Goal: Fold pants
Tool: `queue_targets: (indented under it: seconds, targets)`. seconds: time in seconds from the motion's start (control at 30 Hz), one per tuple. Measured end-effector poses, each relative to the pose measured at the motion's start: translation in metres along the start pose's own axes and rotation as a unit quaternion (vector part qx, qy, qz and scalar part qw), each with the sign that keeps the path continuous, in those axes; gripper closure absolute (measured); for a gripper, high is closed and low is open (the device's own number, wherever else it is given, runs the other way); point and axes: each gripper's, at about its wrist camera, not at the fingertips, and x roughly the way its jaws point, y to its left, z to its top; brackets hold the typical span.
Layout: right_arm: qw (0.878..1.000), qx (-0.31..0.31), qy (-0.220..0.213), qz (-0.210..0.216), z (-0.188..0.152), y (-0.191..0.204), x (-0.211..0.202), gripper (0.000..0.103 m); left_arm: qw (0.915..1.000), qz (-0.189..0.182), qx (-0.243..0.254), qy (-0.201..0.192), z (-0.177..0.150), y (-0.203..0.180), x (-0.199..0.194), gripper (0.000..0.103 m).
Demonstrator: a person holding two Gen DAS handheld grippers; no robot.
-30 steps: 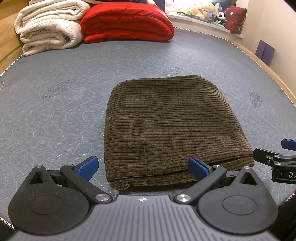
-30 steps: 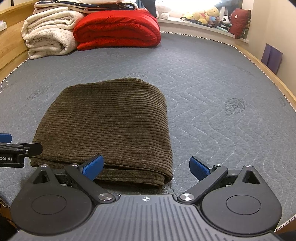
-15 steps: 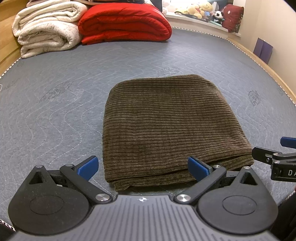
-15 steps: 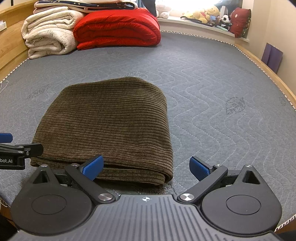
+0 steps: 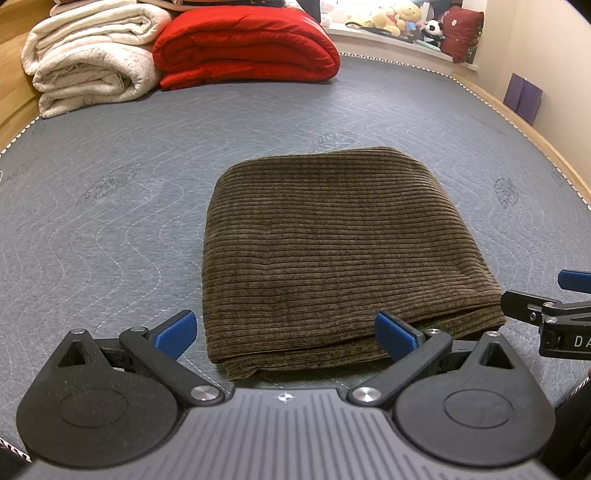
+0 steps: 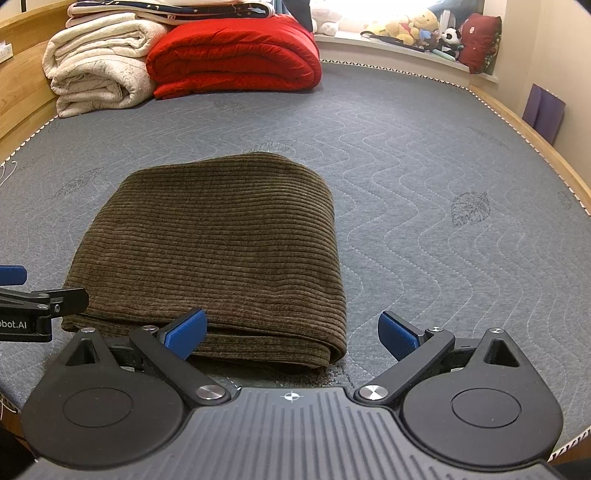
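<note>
The brown corduroy pants (image 5: 332, 254) lie folded into a compact rectangle on the grey quilted mattress (image 5: 110, 221). They also show in the right wrist view (image 6: 221, 251). My left gripper (image 5: 284, 334) is open and empty, just in front of the pants' near left corner. My right gripper (image 6: 293, 332) is open and empty, in front of the near right corner. Each gripper's side shows at the edge of the other's view, the right one (image 5: 550, 317) and the left one (image 6: 33, 306).
A folded red duvet (image 5: 243, 44) and a rolled cream blanket (image 5: 92, 62) lie at the mattress's far end. Plush toys (image 6: 417, 26) sit on the window ledge. A wooden bed frame (image 6: 535, 144) runs along the right edge, a purple object (image 6: 545, 110) beyond it.
Both grippers stay open and nearly still. The left view has drawn back and tilted slightly, so the pants sit a little higher in frame.
</note>
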Motion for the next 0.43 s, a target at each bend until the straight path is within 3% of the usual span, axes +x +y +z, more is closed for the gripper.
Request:
queue_targets:
  seconds: [0.43]
  targets:
    - [1.0,0.003,-0.002,0.003,-0.0001,-0.0011,-0.001,0.004,1.0,0.005,0.004,-0.001,-0.001,0.0001,0.0018,0.0]
